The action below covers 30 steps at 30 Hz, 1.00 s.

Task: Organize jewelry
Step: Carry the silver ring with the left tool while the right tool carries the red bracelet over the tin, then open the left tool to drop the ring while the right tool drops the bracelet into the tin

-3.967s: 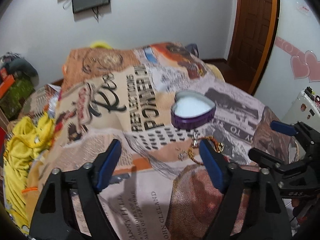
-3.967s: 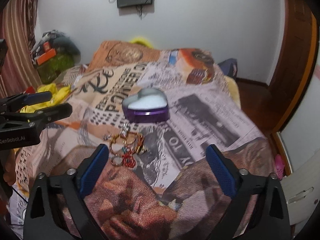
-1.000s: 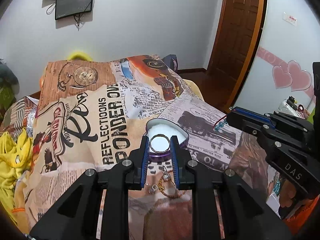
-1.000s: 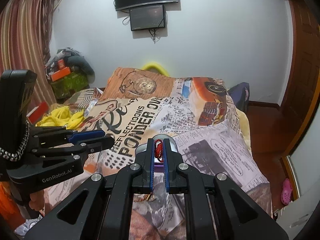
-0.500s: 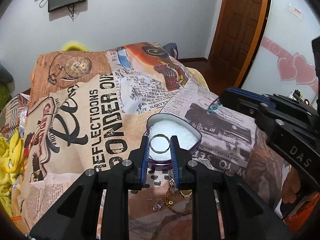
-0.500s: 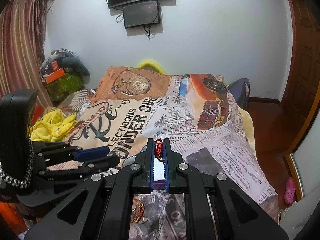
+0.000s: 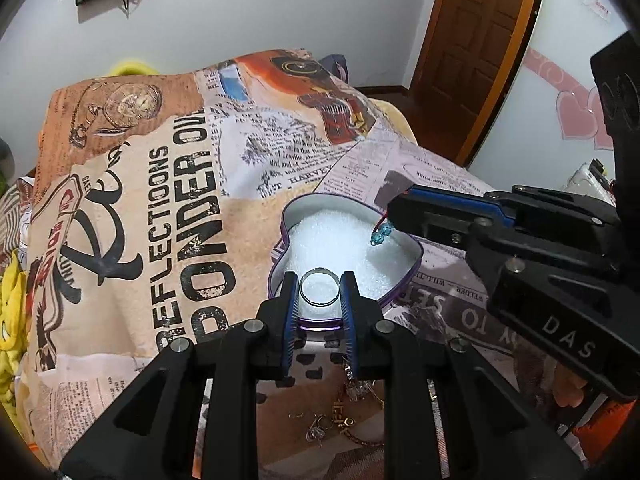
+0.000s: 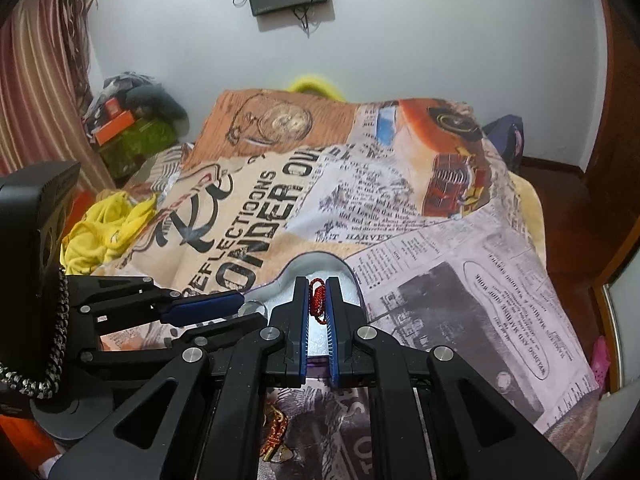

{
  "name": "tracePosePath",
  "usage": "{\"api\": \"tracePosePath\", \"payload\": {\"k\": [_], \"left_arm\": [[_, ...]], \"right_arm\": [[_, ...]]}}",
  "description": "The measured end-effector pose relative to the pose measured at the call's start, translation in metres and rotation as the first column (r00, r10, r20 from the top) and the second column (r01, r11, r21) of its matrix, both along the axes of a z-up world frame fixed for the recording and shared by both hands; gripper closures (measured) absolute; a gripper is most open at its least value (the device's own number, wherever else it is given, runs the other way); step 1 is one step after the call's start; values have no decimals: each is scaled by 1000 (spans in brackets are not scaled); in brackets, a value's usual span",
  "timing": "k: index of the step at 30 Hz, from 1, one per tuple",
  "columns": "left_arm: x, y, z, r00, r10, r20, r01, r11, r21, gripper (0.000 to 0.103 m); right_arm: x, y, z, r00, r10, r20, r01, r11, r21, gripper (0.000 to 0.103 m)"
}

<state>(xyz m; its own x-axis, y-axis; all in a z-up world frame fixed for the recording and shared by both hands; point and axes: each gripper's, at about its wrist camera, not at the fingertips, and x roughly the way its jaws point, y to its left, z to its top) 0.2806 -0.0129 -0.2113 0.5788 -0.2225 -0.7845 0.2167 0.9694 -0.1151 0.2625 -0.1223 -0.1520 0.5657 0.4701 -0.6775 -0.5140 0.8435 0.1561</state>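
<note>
A purple heart-shaped box with white foam inside lies open on the printed bedspread. My left gripper is shut on a silver ring, held just over the box's near edge. My right gripper is shut on a red beaded piece; its blue beads dangle over the foam on the right side of the box. The right gripper comes in from the right in the left wrist view. The left gripper reaches in from the left in the right wrist view.
Loose jewelry lies on the bedspread just in front of the box, with a gold chain under my right gripper. Yellow clothes lie at the bed's left edge. A wooden door stands at the far right.
Both grippers have come down and forward toward the heart box with their pieces still held. The ring and the blue beads now hang over the white foam.
</note>
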Motion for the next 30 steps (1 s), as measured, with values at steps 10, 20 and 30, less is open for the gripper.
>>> {"api": "tracePosePath", "payload": {"k": [10, 20, 30], "left_arm": [[5, 2, -2, 1000, -7, -19, 7, 1000, -19, 83], [3, 7, 4, 1000, 19, -11, -20, 1000, -23, 83], [-16, 20, 22, 999, 49, 18, -49, 999, -16, 81]], "right_arm": [[16, -1, -12, 997, 12, -82, -14, 1000, -21, 96], [20, -1, -16, 991, 2, -130, -8, 999, -40, 95], [12, -1, -5, 993, -3, -117, -4, 998, -57, 84]]}}
